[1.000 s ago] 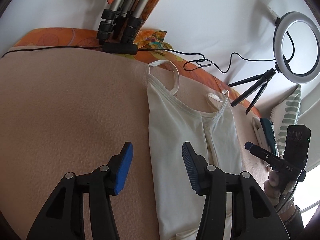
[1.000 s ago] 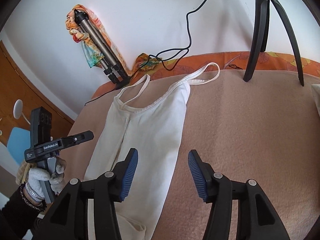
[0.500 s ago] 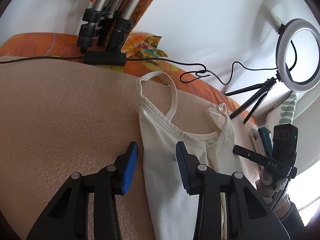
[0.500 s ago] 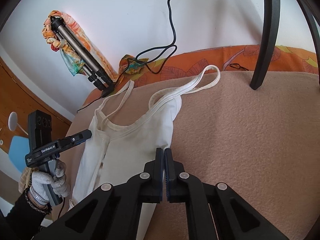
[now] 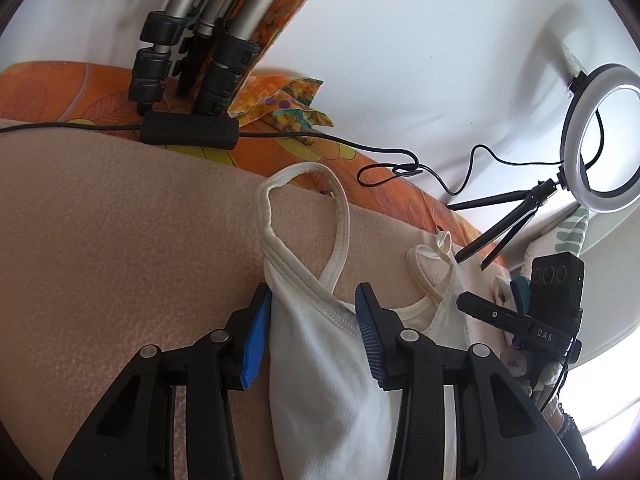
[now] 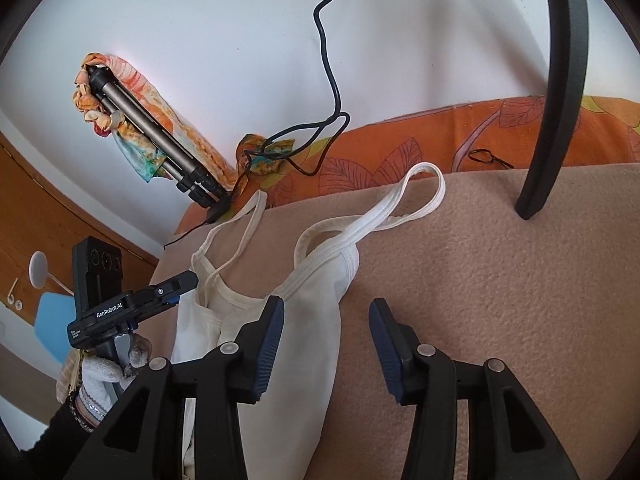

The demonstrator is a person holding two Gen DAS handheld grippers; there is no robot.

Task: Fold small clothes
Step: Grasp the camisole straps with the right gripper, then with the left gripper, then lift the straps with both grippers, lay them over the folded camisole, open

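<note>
**Grippers spread at the top hem of a white camisole**

Cream-white, thin-strapped cotton camisole lies flat on a peach fleece blanket, its two shoulder straps looped toward the orange leaf-patterned sheet along the white wall.

The left gripper is released, its blue-padded jaws parted on either side of the camisole's left top corner, one pad just beside the side seam and the other over the neckline; nothing is pinched between them.

The right gripper is likewise spread wide. Its left pad sits over the garment's right top corner, its right pad over bare blanket, and it grasps nothing.

At the wall, a folded grey metal tripod wrapped in a colourful scarf leans beside a black cable. A white ring light on a small black tripod stands further right.
</note>
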